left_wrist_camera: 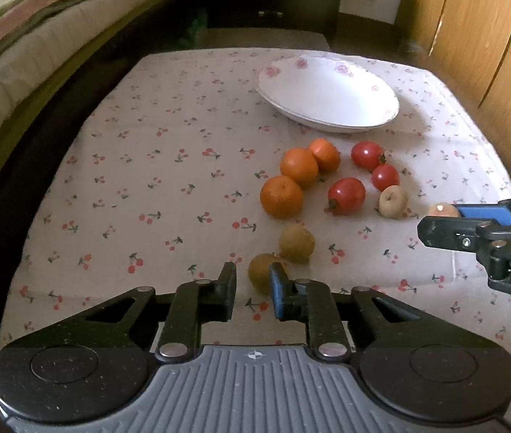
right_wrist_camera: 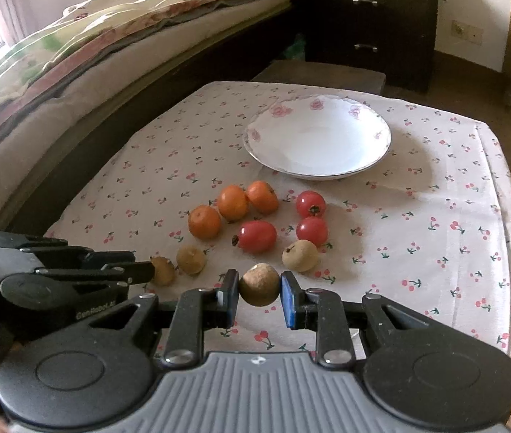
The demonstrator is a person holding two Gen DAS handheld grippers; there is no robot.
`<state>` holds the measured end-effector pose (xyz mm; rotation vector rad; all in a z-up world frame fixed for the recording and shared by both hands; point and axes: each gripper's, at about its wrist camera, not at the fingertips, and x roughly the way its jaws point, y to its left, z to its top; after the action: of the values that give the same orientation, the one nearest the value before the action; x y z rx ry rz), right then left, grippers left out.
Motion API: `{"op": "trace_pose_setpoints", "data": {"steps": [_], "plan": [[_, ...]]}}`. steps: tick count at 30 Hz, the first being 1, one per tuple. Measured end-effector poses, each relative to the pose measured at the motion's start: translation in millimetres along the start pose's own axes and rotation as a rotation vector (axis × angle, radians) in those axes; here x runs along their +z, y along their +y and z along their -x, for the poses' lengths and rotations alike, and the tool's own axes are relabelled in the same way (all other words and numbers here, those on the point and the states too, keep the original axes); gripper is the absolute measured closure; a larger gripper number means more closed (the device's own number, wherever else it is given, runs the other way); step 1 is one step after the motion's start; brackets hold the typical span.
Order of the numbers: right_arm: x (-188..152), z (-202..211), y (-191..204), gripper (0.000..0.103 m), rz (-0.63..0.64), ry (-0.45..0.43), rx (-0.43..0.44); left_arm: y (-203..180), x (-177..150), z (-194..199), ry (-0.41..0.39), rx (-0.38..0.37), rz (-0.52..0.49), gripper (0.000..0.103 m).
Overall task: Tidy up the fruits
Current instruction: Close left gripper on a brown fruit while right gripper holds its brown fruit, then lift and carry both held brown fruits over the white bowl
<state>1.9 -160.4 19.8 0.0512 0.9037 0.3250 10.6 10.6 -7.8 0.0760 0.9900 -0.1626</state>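
Observation:
Three oranges [left_wrist_camera: 281, 196] and three tomatoes [left_wrist_camera: 346, 195] lie on the cherry-print cloth in front of an empty white flowered plate [left_wrist_camera: 327, 90]. My left gripper [left_wrist_camera: 253, 279] is shut on a small brown fruit [left_wrist_camera: 260, 270], caught at the very tips and sitting toward the blue pad. Another brown fruit [left_wrist_camera: 297, 243] lies just beyond it. My right gripper [right_wrist_camera: 260, 290] is shut on a round tan fruit [right_wrist_camera: 259, 284], squarely between its pads and held just above the cloth. A pale fruit [right_wrist_camera: 299, 255] rests just past it. In the right wrist view the left gripper [right_wrist_camera: 140, 265] enters from the left.
The small table's cloth [left_wrist_camera: 165, 180] ends close behind the plate [right_wrist_camera: 317, 137]. A bed with folded quilts [right_wrist_camera: 111, 36] runs along the left side. A dark drawer cabinet [right_wrist_camera: 363, 25] stands at the back, and a wooden wardrobe [left_wrist_camera: 472, 36] on the right.

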Motion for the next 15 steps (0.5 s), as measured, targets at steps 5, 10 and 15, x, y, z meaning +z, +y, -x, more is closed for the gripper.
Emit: {"op": "trace_pose_setpoints", "data": {"steps": [5, 10, 15], "plan": [[1, -5, -4, 0.076, -0.018, 0.01, 0.004, 4, -2, -8, -0.026, -0.046, 0.014, 0.05], [0, -9, -5, 0.076, -0.02, 0.02, 0.007, -14, -4, -13, -0.037, -0.034, -0.078, 0.05], [0, -10, -7, 0.076, -0.024, 0.027, 0.008, -21, -4, -22, -0.013, -0.023, -0.095, 0.056]]}}
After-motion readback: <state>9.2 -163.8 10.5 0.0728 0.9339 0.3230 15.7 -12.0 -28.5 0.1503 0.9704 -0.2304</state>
